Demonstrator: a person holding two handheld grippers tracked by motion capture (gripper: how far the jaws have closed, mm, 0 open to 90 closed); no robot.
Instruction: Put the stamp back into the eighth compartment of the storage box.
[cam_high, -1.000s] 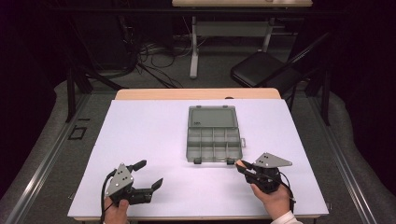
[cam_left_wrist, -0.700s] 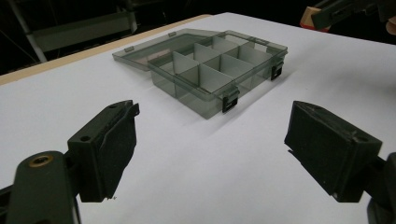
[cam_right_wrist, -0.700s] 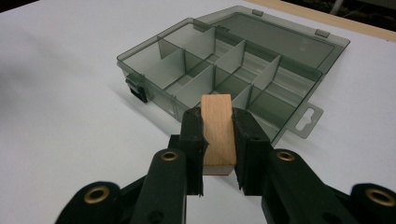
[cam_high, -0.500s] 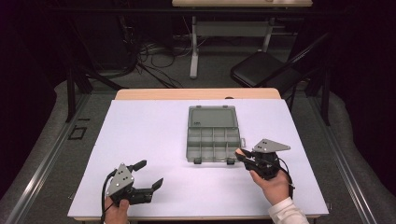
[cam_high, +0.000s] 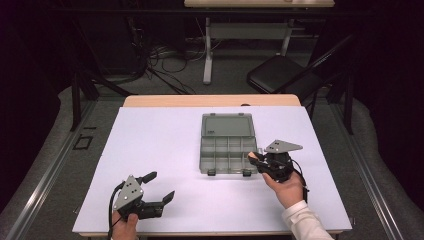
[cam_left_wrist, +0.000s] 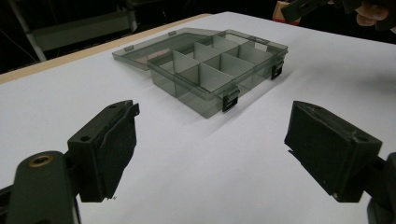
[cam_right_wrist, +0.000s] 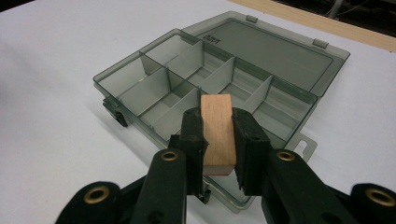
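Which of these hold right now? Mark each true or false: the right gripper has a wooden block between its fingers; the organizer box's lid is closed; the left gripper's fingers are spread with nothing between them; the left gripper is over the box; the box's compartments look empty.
1. The right gripper holds a wooden block. True.
2. The organizer box has its lid closed. False: the lid lies folded open, flat on the table behind the compartments.
3. The left gripper has its fingers spread, nothing between them. True.
4. The left gripper is over the box. False: it sits near the table's front edge, well apart from the box.
5. The compartments look empty. True, as far as they show.
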